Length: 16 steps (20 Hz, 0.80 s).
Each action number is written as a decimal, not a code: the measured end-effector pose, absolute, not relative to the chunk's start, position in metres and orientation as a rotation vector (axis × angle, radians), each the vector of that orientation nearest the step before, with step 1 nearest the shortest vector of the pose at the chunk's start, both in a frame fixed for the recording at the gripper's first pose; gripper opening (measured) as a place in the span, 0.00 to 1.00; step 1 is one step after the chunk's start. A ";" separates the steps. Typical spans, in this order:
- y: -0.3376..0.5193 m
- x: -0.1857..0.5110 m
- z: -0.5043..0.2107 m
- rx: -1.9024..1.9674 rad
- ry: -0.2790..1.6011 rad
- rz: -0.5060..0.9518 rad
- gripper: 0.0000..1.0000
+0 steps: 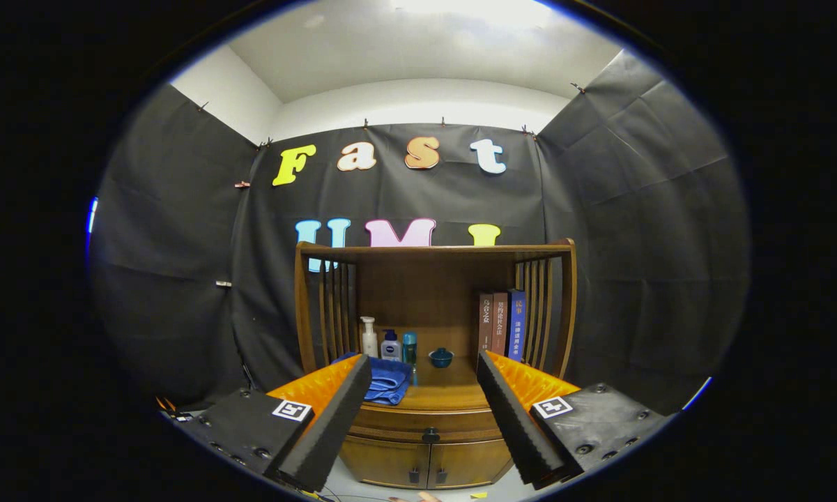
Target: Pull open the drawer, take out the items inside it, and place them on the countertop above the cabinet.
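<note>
Here the hand-held gripper (424, 390) stands wide open with nothing between its fingers, each finger carrying a small square black-and-white marker tag near its base. Just ahead of the fingers and seen between them is a wooden cabinet (425, 460), brown and glossy, with a curved front. Its drawer (428, 424) is shut, a broad shallow band running side to side across the cabinet's front, its face toward the gripper, with one small dark knob (430, 436) at the middle. Below the drawer are two small doors (425, 464), each with a dark pull near the seam where they meet. The table (442, 397) above the drawer, which is the cabinet's own top, bears a folded blue cloth (389, 382) partly hidden behind the left finger. Beyond it, against the back panel, stand a white pump bottle (369, 337), a dark blue bottle (390, 346) with a round label too small to tell, and a teal bottle (409, 348), then a small blue lidded bowl (441, 358). To the right three books (502, 325) stand upright, spines outward with vertical Chinese writing too small to make out. Slatted wooden sides and a top shelf (432, 249) frame the space.
</note>
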<state>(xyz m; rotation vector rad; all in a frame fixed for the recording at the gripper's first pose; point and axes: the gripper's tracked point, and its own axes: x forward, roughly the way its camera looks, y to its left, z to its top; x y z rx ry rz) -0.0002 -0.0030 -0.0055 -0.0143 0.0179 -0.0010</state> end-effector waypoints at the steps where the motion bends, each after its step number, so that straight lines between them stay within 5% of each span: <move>1: -0.002 0.002 -0.008 -0.013 0.022 0.001 0.99; 16: -0.002 0.066 -0.093 0.002 0.114 0.019 0.99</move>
